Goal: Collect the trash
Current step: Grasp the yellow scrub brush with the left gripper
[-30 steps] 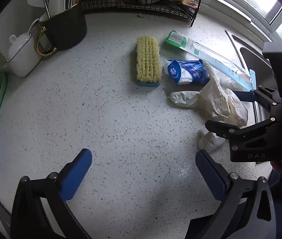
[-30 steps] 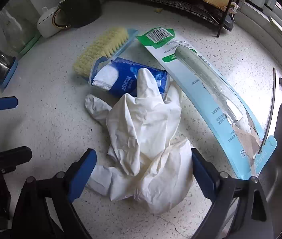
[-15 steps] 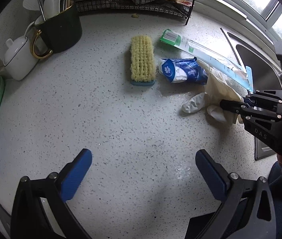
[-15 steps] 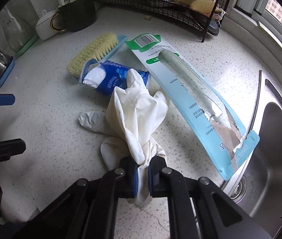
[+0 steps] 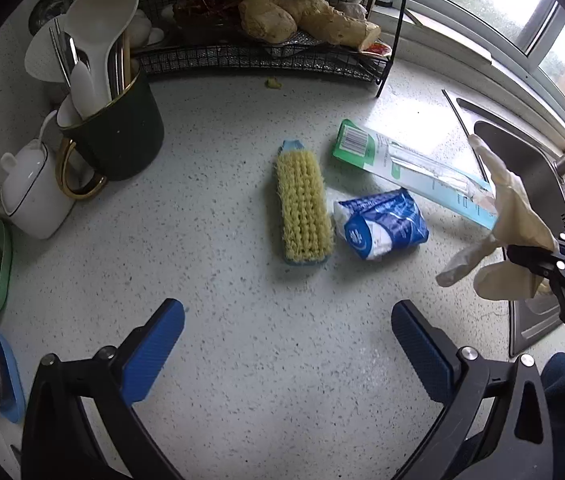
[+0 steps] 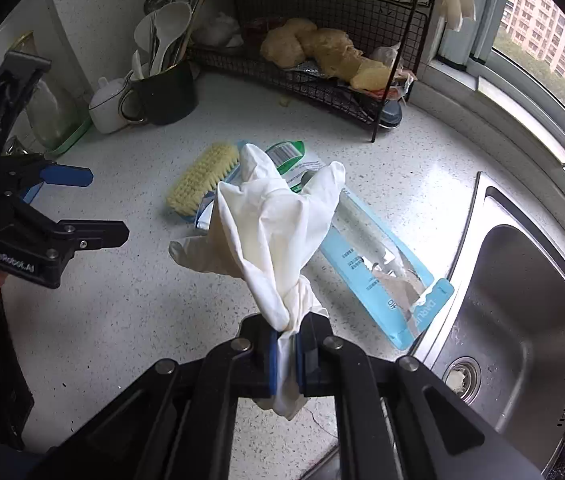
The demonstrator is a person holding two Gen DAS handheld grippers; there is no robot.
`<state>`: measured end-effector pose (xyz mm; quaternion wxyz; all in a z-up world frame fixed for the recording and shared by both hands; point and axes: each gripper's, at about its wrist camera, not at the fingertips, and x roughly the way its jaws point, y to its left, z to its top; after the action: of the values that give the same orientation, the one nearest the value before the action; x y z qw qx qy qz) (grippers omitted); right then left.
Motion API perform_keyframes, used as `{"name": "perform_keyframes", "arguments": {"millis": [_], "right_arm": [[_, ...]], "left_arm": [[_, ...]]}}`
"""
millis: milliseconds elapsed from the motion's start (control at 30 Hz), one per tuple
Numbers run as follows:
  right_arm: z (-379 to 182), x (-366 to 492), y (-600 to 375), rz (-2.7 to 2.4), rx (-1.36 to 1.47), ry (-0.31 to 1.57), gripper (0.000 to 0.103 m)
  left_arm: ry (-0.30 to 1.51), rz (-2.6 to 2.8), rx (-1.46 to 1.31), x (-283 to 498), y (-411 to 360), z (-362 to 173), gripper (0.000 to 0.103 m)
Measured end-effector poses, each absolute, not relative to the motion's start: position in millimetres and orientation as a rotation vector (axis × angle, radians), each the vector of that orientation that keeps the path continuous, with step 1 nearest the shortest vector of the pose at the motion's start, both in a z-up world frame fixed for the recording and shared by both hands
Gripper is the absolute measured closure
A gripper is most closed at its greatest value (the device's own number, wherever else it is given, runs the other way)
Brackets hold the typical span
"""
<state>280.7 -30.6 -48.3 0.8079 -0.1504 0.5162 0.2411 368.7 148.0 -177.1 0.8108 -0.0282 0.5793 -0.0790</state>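
My right gripper (image 6: 285, 360) is shut on a crumpled white glove (image 6: 278, 224) and holds it in the air above the counter; the glove also shows at the right of the left wrist view (image 5: 514, 216). On the speckled counter lie a blue tissue pack (image 5: 382, 228), a long blue-green torn package (image 5: 414, 168) and a yellow scrub brush (image 5: 302, 204). My left gripper (image 5: 286, 344) is open and empty, hovering over bare counter in front of the brush. It shows at the left of the right wrist view (image 6: 82, 208).
A steel sink (image 6: 522, 300) lies at the right. A black wire rack (image 5: 266, 60) with bread stands at the back. A dark utensil mug (image 5: 118, 128), a white teapot (image 5: 30, 196) and a green tray (image 5: 2, 264) stand at the left.
My right gripper closed on the glove and lifted it off the counter. My left gripper rose and tilted towards the back of the counter, staying open.
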Motion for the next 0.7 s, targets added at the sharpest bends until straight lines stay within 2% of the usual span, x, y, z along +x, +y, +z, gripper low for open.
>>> {"name": "perform_keyframes", "arguments": {"millis": [567,633,700], "right_arm": [[-54,320,-45,0.447,-0.256,1.12,0.097],[-56,325,-45,0.446,-0.253,1.127,0.097],[-59,328,-43,0.447,-0.254,1.133,0.097]], "left_arm": [[1.334,-0.192,0.003,446,140,-234,0.0],[1.34,-0.189,0.022,451,140,-237,0.006],[1.347,-0.187,0.041,457,138,-241,0.007]]}}
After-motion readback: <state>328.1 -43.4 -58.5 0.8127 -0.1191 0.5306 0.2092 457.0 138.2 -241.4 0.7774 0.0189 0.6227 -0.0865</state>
